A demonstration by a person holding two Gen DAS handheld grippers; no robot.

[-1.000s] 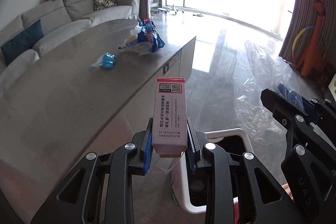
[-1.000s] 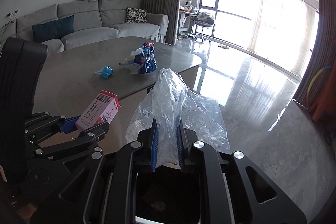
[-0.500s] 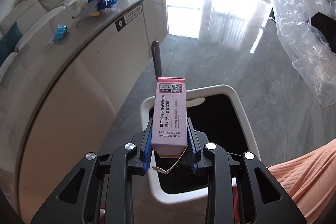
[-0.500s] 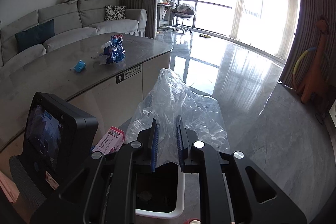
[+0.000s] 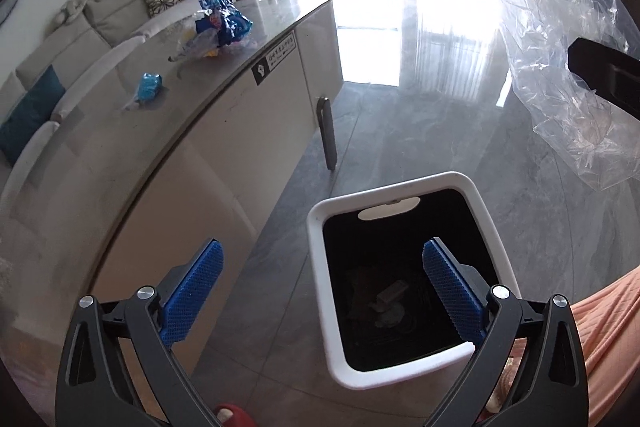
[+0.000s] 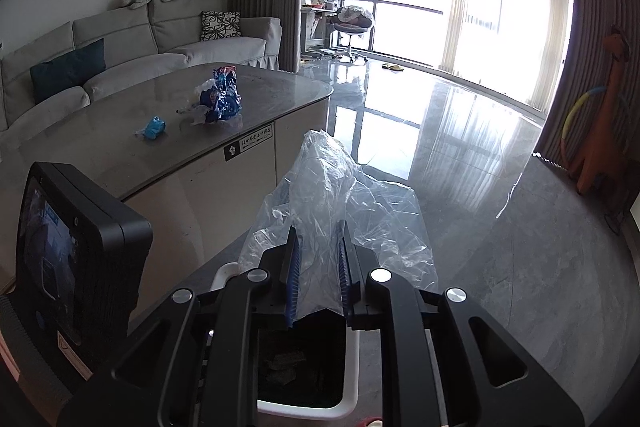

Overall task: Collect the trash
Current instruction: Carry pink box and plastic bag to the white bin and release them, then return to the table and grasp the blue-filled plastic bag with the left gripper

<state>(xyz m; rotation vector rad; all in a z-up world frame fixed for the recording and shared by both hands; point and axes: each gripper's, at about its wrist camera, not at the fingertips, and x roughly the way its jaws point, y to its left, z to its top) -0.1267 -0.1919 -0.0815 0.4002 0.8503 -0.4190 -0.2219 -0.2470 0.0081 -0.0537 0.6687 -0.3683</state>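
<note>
Closest to us, our left hand-held gripper [image 5: 322, 287] hangs with its blue pads spread wide and nothing between them, over a white-rimmed bin [image 5: 486, 205] on the grey floor, with pale scraps of trash [image 5: 390, 301] lying in its dark bottom. Our right hand-held gripper [image 6: 318, 267] is clamped on a crumpled clear plastic bag [image 6: 332, 195] above the same bin. Farther off, on the bench [image 6: 120, 151], lie a small blue wrapper [image 6: 154, 127] and a blue crumpled packet [image 6: 222, 97].
</note>
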